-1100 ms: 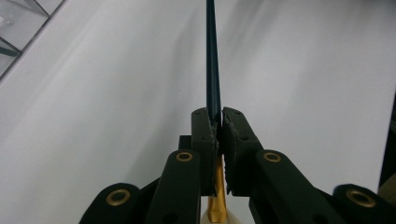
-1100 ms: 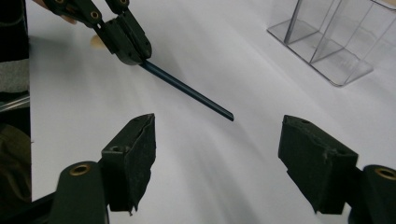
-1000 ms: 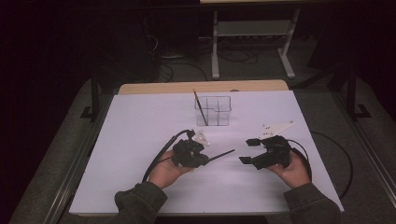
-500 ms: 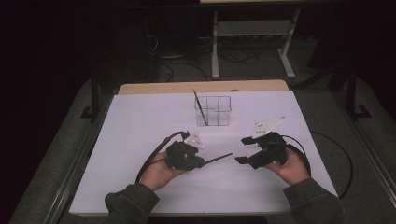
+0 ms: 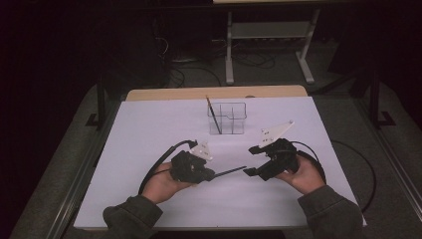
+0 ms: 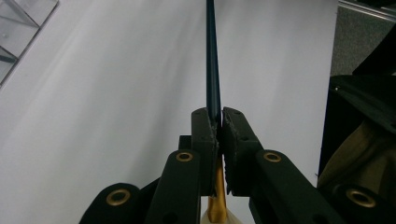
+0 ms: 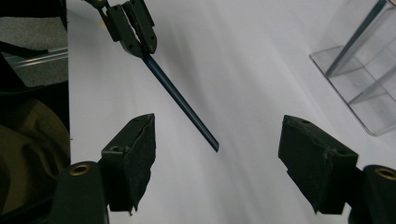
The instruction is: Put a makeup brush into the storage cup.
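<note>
Where tool (image 6: 218, 130) clamps, brush (image 6: 213, 60) hidden.

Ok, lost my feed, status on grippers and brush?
Left gripper shut on brush, handle toward right gripper. Right open, empty. Second brush upright in clear holder. Nothing between.
</note>
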Action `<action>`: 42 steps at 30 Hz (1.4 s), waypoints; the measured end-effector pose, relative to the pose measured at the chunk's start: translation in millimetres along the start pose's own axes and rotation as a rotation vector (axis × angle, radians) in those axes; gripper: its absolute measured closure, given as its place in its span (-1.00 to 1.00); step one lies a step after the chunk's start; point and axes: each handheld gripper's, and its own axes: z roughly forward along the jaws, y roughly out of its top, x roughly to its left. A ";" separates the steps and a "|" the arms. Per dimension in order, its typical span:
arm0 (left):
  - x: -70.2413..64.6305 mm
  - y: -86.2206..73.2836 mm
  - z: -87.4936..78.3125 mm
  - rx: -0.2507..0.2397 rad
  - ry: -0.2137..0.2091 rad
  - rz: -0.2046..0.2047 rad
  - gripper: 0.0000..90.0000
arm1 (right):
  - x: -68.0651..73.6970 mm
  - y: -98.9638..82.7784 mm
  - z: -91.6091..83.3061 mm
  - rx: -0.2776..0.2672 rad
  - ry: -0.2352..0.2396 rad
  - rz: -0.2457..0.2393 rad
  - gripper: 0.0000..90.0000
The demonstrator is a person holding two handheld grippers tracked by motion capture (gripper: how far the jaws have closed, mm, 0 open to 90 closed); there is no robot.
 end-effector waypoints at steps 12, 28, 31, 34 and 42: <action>-3.2 -0.4 -6.8 -0.001 -0.007 0.039 0.86 | 4.5 10.7 8.4 0.025 0.048 -0.032 -0.41; -5.4 0.3 -9.3 0.013 -0.027 0.075 0.86 | 8.0 20.0 20.3 0.048 0.101 -0.096 -0.39; -6.2 0.1 -9.6 0.010 -0.028 0.075 0.86 | 8.9 22.2 24.5 0.058 0.120 -0.104 -0.38; -6.7 -0.1 -10.6 0.007 -0.030 0.077 0.86 | 9.9 24.4 28.7 0.070 0.133 -0.113 -0.37; -6.8 -0.4 -12.7 0.009 -0.032 0.083 0.86 | 12.5 29.4 41.8 0.099 0.173 -0.128 -0.32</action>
